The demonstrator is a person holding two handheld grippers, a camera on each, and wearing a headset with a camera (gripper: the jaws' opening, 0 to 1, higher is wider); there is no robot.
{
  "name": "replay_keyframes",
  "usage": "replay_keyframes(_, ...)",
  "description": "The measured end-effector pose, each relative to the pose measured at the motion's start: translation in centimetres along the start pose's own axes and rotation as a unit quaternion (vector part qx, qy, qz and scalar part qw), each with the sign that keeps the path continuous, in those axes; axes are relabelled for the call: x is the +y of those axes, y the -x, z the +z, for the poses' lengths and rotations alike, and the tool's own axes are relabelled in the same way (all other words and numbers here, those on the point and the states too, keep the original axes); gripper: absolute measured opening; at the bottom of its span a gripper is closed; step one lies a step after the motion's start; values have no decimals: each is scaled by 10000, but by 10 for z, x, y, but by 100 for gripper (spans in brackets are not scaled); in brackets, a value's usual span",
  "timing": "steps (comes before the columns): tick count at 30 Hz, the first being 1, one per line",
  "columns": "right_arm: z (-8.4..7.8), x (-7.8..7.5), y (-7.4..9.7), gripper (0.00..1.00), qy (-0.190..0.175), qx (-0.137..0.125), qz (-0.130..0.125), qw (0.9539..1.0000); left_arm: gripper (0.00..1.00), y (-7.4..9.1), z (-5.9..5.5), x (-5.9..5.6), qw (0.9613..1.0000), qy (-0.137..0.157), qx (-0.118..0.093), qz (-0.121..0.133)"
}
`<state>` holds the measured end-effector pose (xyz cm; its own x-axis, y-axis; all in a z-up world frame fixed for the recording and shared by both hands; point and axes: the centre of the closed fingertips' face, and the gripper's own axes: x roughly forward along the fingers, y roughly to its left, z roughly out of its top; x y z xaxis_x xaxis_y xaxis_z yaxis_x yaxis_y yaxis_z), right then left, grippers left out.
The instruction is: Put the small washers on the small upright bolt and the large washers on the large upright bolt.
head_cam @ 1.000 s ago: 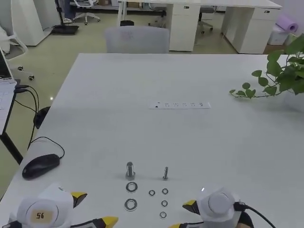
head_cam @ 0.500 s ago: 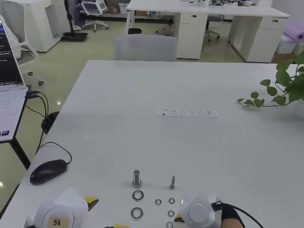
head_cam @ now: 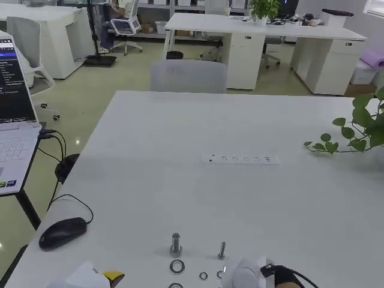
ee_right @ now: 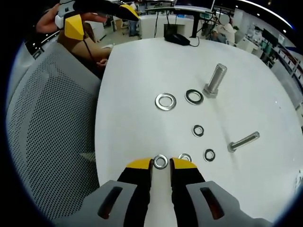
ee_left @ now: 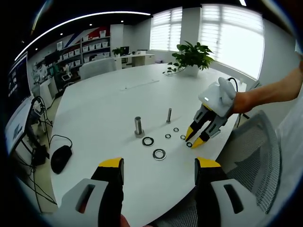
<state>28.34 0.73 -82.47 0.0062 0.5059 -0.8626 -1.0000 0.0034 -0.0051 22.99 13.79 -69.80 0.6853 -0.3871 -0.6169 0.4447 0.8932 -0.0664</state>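
The small washer (ee_right: 160, 161) sits right between the yellow tips of the right claw (ee_right: 161, 165). Its jaws are drawn in narrow on the washer, with both tips against the rim as far as I can make out. Three other small washers (ee_right: 198, 130) lie just ahead of that claw and to its right, the closest almost touching the right tip. Past them stands the small bolt (ee_right: 244, 141), upright on the table (ee_right: 132, 123), though the fisheye makes it look laid over. Further ahead are the two large washers (ee_right: 165, 101) and, beside them, the large bolt (ee_right: 215, 80). The left claw (ee_left: 159, 164) hangs back by the table's near edge, jaws wide and holding nothing, with the large washers ahead of it.

What worries me is the grip. A thin flat ring caught by its rim at the very ends of the tips could flip or squirt out once it is raised. The neighbouring washer is close enough to be nudged as the claw moves. The small bolt is slim and seems to stand loose on its head, so a washer brought down off-centre could well tip it over.

I cannot tell whether the washer rests on the table or has cleared it, nor how firmly the tips press it. In the head view the right claw is cut off by the lower edge just short of its tips.
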Motion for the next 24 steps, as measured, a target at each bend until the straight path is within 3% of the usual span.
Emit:
replay_keyframes(6,0,-2,-1,14,-14,-64,-2,10000,60,2,0,2,10000,-19,1,19)
replay_keyframes(9,2,-3,0,13,-468,-297,5,9985,60,2,1,3,10000,-14,-10,32)
replay_keyframes(13,0,-3,2,12,-685,-490,-51,9964,59,2,0,3,10000,-13,-10,49)
replay_keyframes(14,-2,-1,3,2,-716,-449,11,9964,59,2,0,3,10000,-12,-9,50)
replay_keyframes(15,-17,-4,6,2,-687,-78,-121,9975,59,2,0,3,10000,-9,-6,51)
replay_keyframes(16,-3,-5,2,2,-635,-509,-102,9966,59,2,-1,3,10000,-5,-5,53)
replay_keyframes(18,-5,3,2,3,-437,-449,-24,9980,59,2,-1,3,10000,14,-10,60)
replay_keyframes(24,-17,-5,12,11,-620,-460,-212,9968,59,1,-4,5,9999,-76,71,110)
